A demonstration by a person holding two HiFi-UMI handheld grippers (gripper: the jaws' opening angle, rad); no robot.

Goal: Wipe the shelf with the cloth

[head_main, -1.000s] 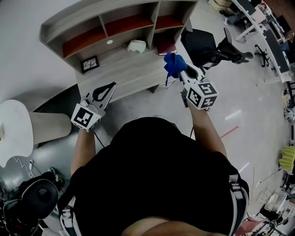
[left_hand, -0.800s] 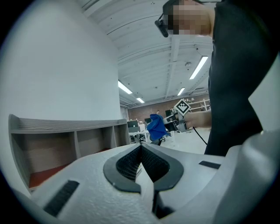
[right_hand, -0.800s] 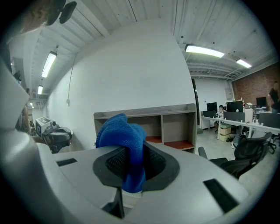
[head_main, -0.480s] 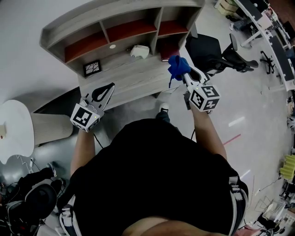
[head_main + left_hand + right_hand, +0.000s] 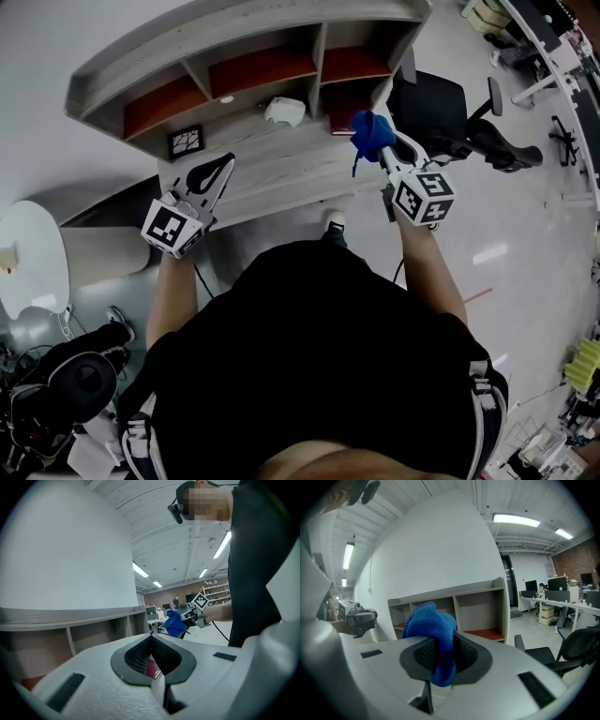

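The left hand-held gripper (image 5: 228, 161) hovers before the grey shelf (image 5: 234, 33), jaws pressed together on nothing, a framed picture (image 5: 186, 142) just beyond its tip. Further along the lower board sit a small white device (image 5: 285, 111) and a dark red book (image 5: 339, 98) — and in front of them the right hand-held gripper (image 5: 382, 150) pinches the bunched blue cloth (image 5: 372, 134), clear of the shelf, a black office chair (image 5: 436, 103) to its right.

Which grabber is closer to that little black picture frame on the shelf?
Left. The left gripper hovers in front and right of the picture frame; the right gripper, clamping the blue cloth, is over by the shelf's right end.
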